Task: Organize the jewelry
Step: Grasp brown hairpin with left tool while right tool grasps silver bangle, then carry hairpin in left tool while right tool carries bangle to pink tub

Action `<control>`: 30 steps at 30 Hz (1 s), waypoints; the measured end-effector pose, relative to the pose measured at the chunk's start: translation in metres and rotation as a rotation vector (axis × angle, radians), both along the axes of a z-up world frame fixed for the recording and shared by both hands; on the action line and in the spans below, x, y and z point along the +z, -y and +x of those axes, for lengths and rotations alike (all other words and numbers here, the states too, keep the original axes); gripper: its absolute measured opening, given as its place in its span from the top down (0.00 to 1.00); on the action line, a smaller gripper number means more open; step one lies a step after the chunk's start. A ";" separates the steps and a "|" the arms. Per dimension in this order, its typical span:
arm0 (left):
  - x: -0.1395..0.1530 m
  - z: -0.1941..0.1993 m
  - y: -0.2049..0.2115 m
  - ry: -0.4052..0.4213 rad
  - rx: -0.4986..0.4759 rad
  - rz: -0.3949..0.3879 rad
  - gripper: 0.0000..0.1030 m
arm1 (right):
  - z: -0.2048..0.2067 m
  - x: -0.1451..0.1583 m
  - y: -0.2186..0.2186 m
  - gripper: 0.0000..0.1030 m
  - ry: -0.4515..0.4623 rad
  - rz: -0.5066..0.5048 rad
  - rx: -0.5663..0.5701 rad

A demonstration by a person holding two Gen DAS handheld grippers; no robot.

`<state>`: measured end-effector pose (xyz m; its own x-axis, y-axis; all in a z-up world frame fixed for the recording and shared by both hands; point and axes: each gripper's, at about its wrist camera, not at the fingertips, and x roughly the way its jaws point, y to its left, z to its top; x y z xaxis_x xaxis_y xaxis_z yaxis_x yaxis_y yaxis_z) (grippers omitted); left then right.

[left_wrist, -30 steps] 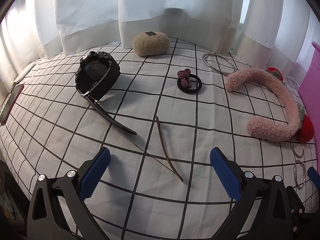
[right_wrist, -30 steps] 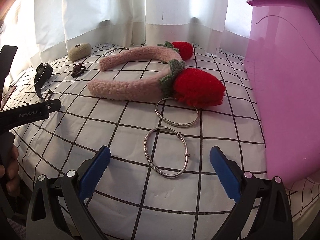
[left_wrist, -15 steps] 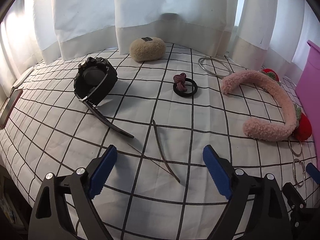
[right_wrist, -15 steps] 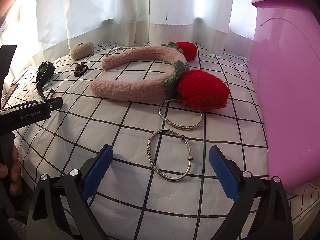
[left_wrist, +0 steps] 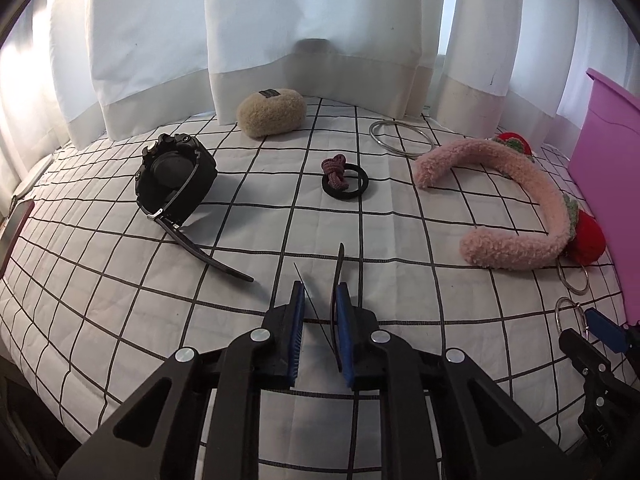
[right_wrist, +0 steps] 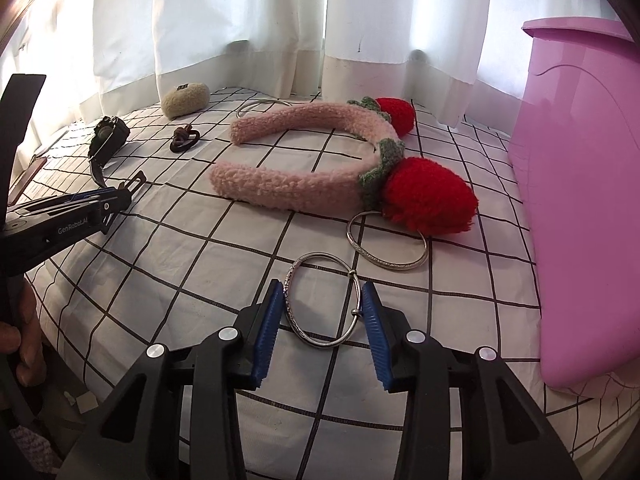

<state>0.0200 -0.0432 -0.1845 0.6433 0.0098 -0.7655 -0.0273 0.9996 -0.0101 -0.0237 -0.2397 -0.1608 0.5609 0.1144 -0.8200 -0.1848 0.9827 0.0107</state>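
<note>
Right gripper (right_wrist: pixel 323 300) has its pads pinching the near silver bangle (right_wrist: pixel 322 304) on the checked cloth (right_wrist: pixel 180 264); a second bangle (right_wrist: pixel 386 242) sits just beyond, under the strawberry headband (right_wrist: pixel 304 188). Only the left view shows the left gripper (left_wrist: pixel 319 300) nearly closed around a thin dark hair clip (left_wrist: pixel 338 280), with the black watch (left_wrist: pixel 174 176) and hair tie (left_wrist: pixel 345 181) farther back.

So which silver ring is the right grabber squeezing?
The beaded bangle between the right gripper fingers; the other two lie by the red pompom and curtain.
</note>
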 end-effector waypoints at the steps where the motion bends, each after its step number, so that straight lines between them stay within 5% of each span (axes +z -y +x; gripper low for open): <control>1: 0.000 0.000 -0.001 -0.001 0.000 -0.006 0.85 | 0.000 0.000 0.000 0.62 -0.003 0.006 -0.003; 8: 0.007 -0.005 -0.008 0.007 -0.031 -0.013 0.86 | -0.003 0.003 -0.006 0.64 -0.017 0.026 -0.008; 9: 0.009 -0.005 -0.009 0.009 -0.035 -0.014 0.86 | -0.004 0.005 -0.006 0.93 -0.013 0.029 -0.016; 18: 0.011 0.001 -0.019 -0.011 -0.068 -0.022 0.86 | 0.002 0.002 -0.015 0.95 -0.049 0.011 -0.033; 30: 0.014 0.009 -0.021 -0.016 -0.115 -0.051 0.86 | -0.001 0.020 -0.022 0.95 0.012 -0.003 -0.067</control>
